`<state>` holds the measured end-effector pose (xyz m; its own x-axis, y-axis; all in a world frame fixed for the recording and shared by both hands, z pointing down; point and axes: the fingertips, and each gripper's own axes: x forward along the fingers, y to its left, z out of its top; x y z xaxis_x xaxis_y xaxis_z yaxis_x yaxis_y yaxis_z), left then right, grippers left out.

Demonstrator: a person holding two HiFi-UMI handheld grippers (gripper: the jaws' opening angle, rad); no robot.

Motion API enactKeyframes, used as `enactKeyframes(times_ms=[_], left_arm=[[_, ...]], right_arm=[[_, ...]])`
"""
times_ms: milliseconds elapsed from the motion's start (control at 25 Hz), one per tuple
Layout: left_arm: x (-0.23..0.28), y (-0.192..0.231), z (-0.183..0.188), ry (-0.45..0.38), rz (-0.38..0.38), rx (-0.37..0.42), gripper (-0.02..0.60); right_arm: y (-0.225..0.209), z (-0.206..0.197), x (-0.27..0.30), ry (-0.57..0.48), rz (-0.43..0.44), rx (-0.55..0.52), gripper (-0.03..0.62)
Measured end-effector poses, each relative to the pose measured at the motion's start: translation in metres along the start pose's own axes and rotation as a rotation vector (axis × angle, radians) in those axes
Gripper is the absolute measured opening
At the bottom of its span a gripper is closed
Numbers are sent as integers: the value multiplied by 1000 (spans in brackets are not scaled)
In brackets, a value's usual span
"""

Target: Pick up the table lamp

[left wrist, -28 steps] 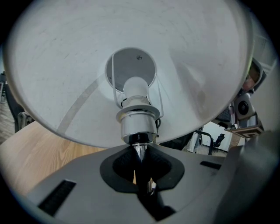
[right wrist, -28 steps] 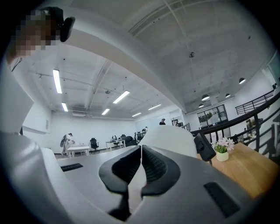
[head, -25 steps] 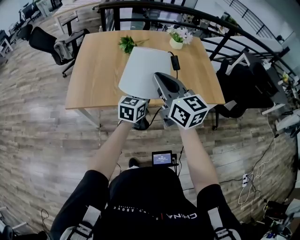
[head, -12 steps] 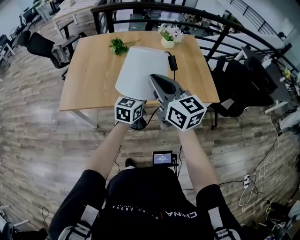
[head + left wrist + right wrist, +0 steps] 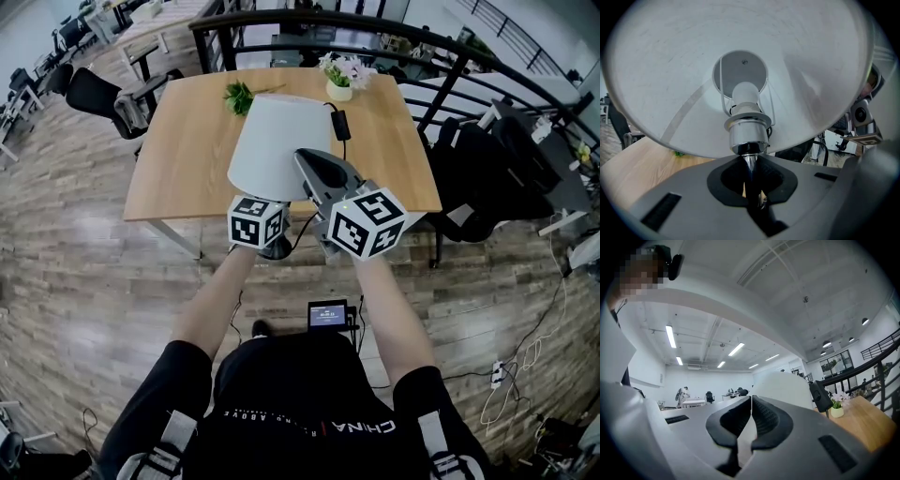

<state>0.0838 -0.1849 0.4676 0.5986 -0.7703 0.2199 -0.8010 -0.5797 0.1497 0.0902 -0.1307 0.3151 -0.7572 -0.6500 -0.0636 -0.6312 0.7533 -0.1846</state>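
While the left claw is clamped tight on the thin metal stem of the table lamp, just under the bulb socket, the lamp hangs at the near edge of the worktop, its base seemingly off the wood. Best to hold it upright and mind the trailing cord. The right claw, closed and empty, sits right of the shade. I count one lamp, two claws, one flowerpot and one green sprig.

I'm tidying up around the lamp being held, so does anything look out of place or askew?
Only the green sprig stands out. It lies loose on the table, not in a pot, unlike the upright flower pot. The lamp looks roughly upright and undamaged in the left gripper.
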Motion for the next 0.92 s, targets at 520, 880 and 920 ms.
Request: enactKeyframes(times_ms=[520,880,920], left_arm=[[6,-2,2,-7,-19,-2,41],[8,-6,7,-17,-38,30,41],[8,-7,7,-18,-39,31,41]], right_arm=[[-4,2,0,-1,-22,-11,29],[-5,4,-5,-3,-39,-16,29],[-4,4,-5,-5,-40,-17,29]])
